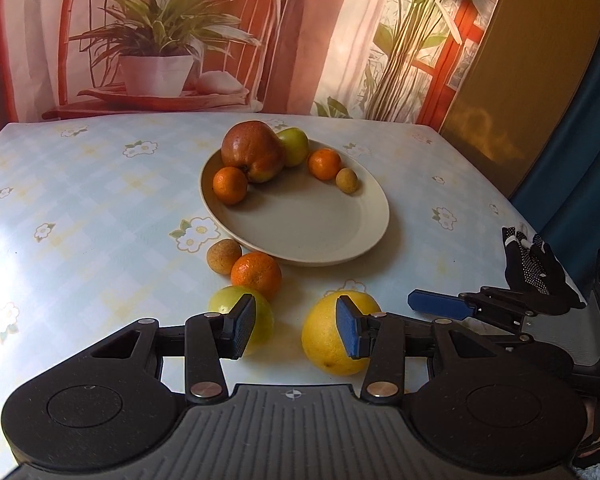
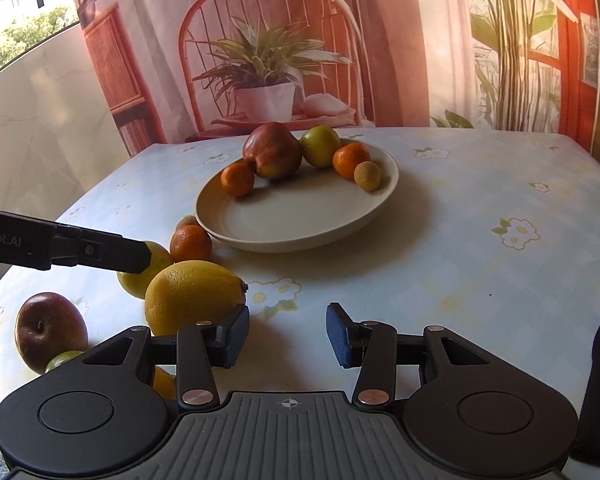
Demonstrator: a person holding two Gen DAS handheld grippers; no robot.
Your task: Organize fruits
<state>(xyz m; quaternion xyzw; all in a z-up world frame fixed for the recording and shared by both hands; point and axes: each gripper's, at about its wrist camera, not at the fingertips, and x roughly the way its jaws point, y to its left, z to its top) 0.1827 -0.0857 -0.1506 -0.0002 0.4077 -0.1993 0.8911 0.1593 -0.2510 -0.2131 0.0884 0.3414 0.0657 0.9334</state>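
Much of the fruit on the near side of the table (image 2: 480, 184) is only partly visible: in the right wrist view a small green fruit (image 2: 62, 360) and an orange-coloured piece (image 2: 163, 384) peek out from behind the right gripper's (image 2: 288, 336) body, and a small tan fruit (image 2: 186, 222) is mostly hidden behind the plate (image 2: 300, 224) rim. The left gripper (image 1: 296, 330) hangs with its jaws apart and nothing between the pads; one pad covers part of a green-yellow apple (image 1: 230, 300), the other part of a large yellow citrus (image 1: 324, 340), and whether either pad touches its fruit cannot be told. The right gripper is likewise parted and empty, with bare tablecloth between its fingers. On the cream plate sit a large red-brown apple (image 1: 252, 150), a green apple (image 1: 296, 144), two mandarins (image 1: 324, 163) and a small tan round fruit (image 1: 347, 180). Loose on the flowered cloth lie another mandarin (image 1: 256, 274) just beside the plate and a dark red apple (image 2: 48, 332) near the table edge. The left gripper's arm reads "obot.AI", its start cut off. A dotted black glove (image 1: 536, 272) covers the person's right hand.
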